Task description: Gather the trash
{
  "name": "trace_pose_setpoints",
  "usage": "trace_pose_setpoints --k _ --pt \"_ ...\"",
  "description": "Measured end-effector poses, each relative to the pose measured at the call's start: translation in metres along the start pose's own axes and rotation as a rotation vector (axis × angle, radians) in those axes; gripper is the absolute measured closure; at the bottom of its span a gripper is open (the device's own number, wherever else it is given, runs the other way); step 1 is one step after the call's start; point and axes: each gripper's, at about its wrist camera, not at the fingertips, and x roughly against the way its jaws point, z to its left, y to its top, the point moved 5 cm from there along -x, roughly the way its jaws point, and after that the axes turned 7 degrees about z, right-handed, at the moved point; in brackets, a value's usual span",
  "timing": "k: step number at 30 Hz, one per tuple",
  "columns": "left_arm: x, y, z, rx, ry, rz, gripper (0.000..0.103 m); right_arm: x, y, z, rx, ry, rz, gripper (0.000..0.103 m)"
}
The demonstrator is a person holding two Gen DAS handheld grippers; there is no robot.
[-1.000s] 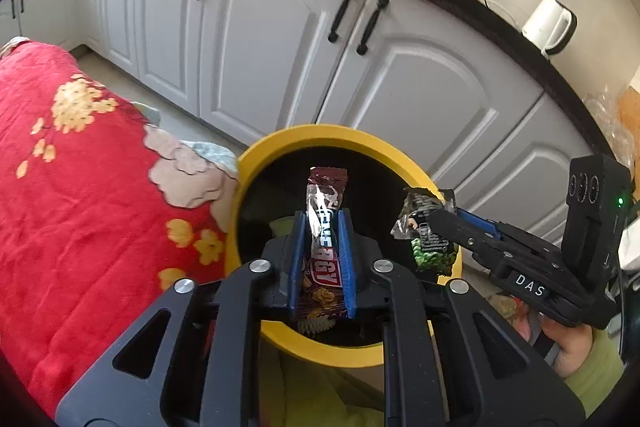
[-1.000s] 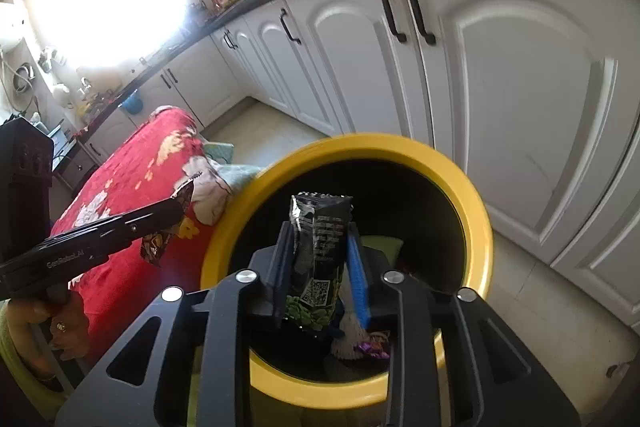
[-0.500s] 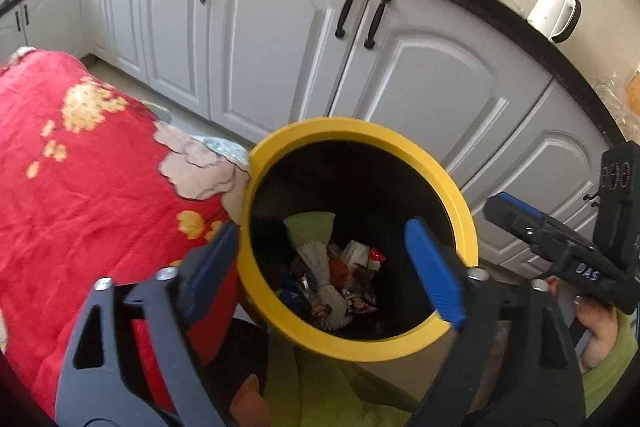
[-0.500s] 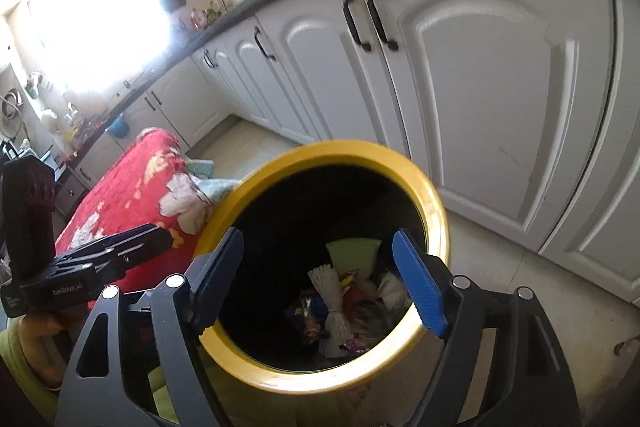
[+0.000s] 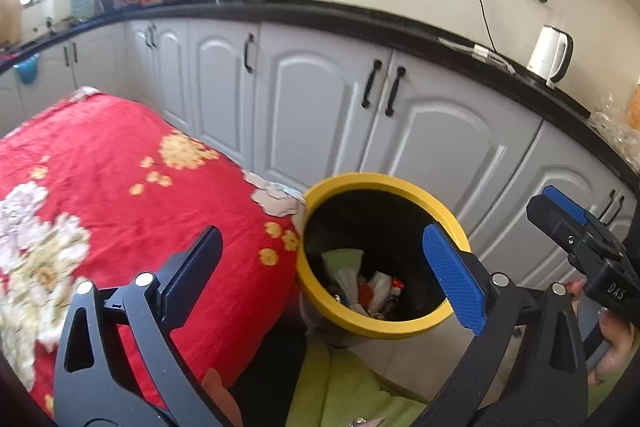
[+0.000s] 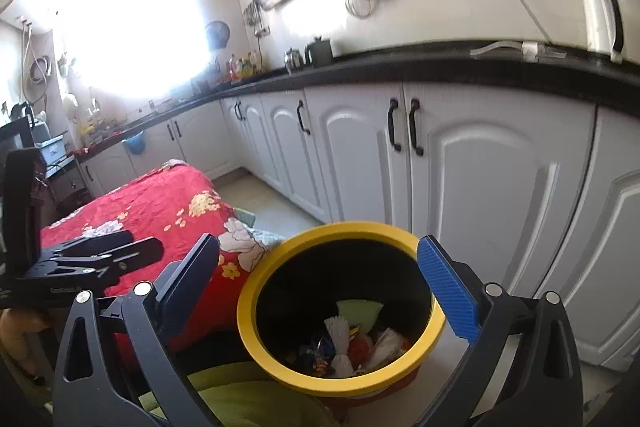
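A black bin with a yellow rim stands on the floor between the red-covered table and the cabinets. Crumpled wrappers lie at its bottom. My left gripper hovers above and short of the bin; its jaws are opening wide with nothing between them. My right gripper hangs over the bin's near side, jaws also opening and empty. Each view shows the other gripper's fingers at its edge.
A table under a red floral cloth touches the bin's left side. White cabinets with black handles run behind, under a black counter with a white kettle. Green fabric lies below the grippers. A hand holds the right gripper.
Both grippers went from shut on snack wrappers to wide open; the wrappers are gone from the jaws. Both grippers rose and drew back, so the bin looks smaller and lower.
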Motion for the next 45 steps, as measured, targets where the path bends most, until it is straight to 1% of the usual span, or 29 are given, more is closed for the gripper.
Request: trace_pose_setpoints --k 5,10,14,17,20,30,45 --pt "0.033 -0.015 0.003 -0.025 0.065 -0.079 0.011 0.025 -0.006 0.02 0.029 -0.015 -0.089 0.006" --pt "0.058 -0.029 0.007 -0.025 0.131 -0.143 0.011 0.046 -0.019 0.035 0.042 -0.004 -0.134 0.006" --pt "0.074 -0.034 0.011 -0.008 0.156 -0.198 0.011 0.057 -0.033 0.044 0.056 -0.014 -0.16 0.006" --pt "0.078 -0.034 0.014 0.009 0.16 -0.212 0.011 0.057 -0.035 0.047 0.071 -0.045 -0.169 0.006" --pt "0.081 -0.035 0.015 0.013 0.162 -0.218 0.011 0.054 -0.037 0.048 0.065 -0.045 -0.164 0.006" --pt "0.084 -0.036 0.015 0.015 0.162 -0.234 0.011 0.052 -0.04 0.06 0.113 -0.038 -0.165 0.006" --pt "0.085 -0.036 0.015 0.015 0.164 -0.239 0.011 0.049 -0.04 0.058 0.102 -0.042 -0.151 0.006"
